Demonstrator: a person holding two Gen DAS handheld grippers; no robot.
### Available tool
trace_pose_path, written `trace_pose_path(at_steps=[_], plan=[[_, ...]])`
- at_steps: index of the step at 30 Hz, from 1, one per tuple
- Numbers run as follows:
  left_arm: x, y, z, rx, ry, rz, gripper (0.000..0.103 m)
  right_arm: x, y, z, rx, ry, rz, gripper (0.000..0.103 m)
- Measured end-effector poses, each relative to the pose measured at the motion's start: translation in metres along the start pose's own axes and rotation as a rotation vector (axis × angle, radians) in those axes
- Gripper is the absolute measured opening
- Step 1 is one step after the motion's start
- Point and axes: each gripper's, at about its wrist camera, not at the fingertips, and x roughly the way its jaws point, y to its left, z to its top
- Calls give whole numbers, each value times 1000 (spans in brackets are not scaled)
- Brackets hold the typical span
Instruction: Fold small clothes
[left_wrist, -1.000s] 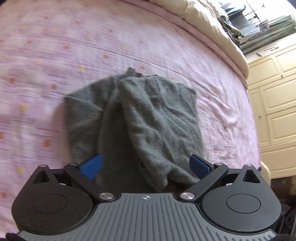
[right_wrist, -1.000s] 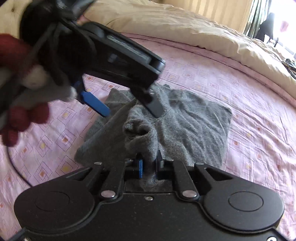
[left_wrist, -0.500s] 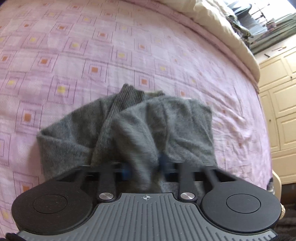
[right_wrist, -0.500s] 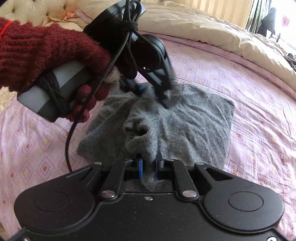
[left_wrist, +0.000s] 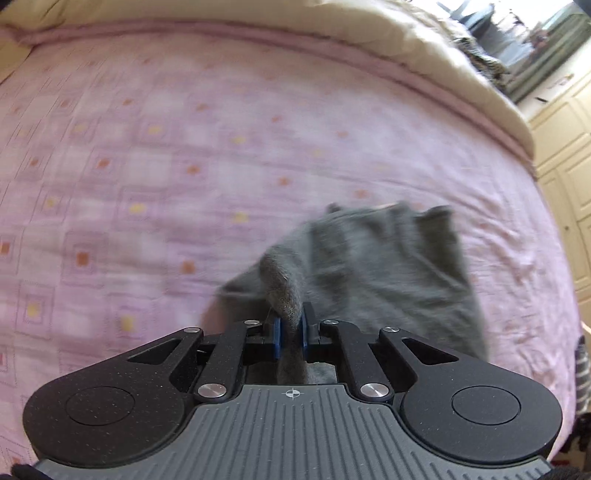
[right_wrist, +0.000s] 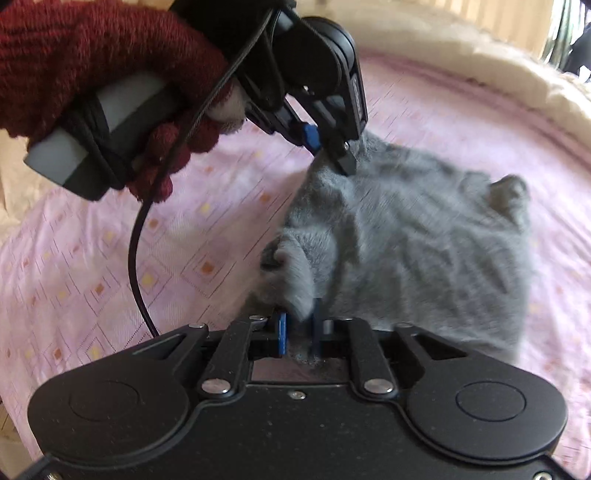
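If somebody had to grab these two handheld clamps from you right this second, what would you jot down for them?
Left gripper: shut on a bunched fold of the grey knit garment.
Right gripper: shut on another bunch of the same garment, at its near edge.
Left hand, in a red knit glove, holds its gripper above the garment's far left corner.
The garment is crumpled and partly raised off the pink patterned bedspread; the views are blurred by motion.
Done: both grips taken.
Left: no neat fold shows yet. Probably spread it flat, fold it, then let go.
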Motion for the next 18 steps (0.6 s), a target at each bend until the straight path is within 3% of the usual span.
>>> trace_pose_path(at_steps=[1,2,3,5,10,12,14,18], plan=[[3,8,0,-21,-1,11,12,4,1,1,2,10,9,35],[5,14,0,-43,-2,21,23,4,1,-1,9,7,26,42],[5,18,-1,-56,-13,32,31,1,-3,-1,22,-3,65,56],[-2,22,-1,-58,-53,72,36,-10,-8,-6,36,-39,132,68],[-35,7,-8,5,-162,103,40,-40,-14,-24,55,-69,162,74],[-51,-9,-13,49,-205,81,49,-50,-24,-33,97,-71,156,77],[-60,-28,-22,89,-229,56,49,-60,-32,-41,143,-71,141,77],[-58,-66,-44,163,-221,-10,56,-68,-52,-52,234,-61,84,77]])
